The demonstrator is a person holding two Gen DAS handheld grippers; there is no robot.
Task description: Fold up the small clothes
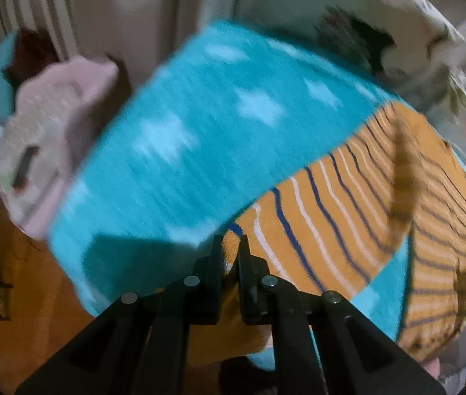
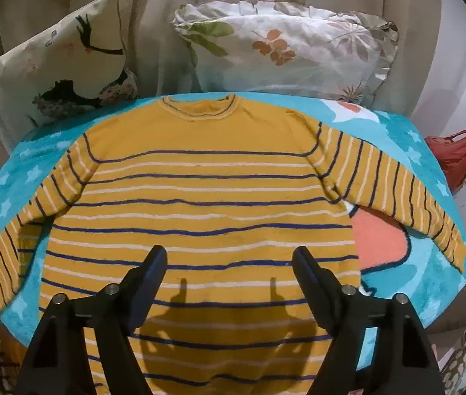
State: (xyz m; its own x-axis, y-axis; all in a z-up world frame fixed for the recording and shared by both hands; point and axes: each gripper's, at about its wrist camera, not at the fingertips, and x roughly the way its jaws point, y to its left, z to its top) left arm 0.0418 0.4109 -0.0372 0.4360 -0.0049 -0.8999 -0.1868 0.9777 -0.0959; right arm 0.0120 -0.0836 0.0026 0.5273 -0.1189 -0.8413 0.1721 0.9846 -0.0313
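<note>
Turquoise star blanket (image 2: 430, 263) under striped sweater (image 2: 200, 197), two pillows (image 2: 282, 49) behind

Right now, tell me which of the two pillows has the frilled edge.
The floral pillow, behind the sweater's collar and right shoulder. The other pillow, to its left, has plain edges and a dark bird print.

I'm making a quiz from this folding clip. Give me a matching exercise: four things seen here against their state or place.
Things:
1. left gripper
2. right gripper
3. striped sweater
4. floral pillow

States or places:
a. spread flat on the blue star blanket
b. open, above the sweater
c. behind the blanket
d. shut on the sweater's edge

Pairs: 1-d, 2-b, 3-a, 4-c
</note>
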